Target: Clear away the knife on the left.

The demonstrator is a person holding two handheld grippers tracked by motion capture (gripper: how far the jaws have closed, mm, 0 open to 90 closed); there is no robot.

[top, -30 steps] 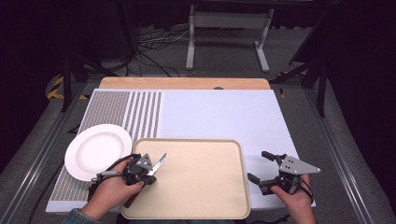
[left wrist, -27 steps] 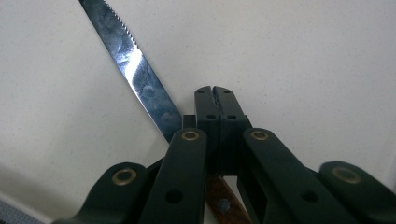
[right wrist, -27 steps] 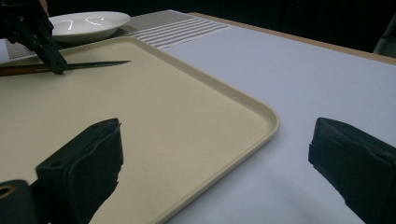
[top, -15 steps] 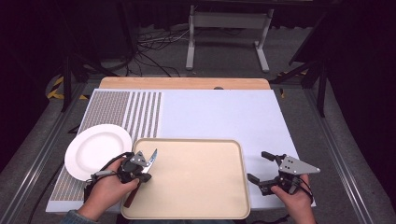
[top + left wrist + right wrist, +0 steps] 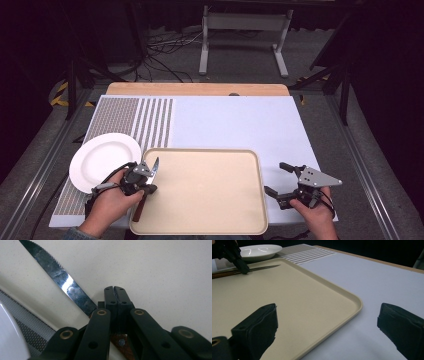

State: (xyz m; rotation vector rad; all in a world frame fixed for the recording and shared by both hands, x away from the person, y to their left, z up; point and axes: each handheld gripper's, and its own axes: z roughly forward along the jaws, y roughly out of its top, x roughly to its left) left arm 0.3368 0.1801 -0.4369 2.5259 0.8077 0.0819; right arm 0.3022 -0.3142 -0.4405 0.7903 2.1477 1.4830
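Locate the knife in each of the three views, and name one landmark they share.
High view: knife at the tray's left edge, held in the left tool.
Left gripper view: blade runs to the upper left, brown handle under the shut jaws.
Right gripper view: far upper left, over the tray.
Shared landmark: the beige tray.

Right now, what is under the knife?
The beige tray lies under the knife blade. The left gripper, shut on the knife, covers its wooden handle, so whether it touches the tray is hidden.
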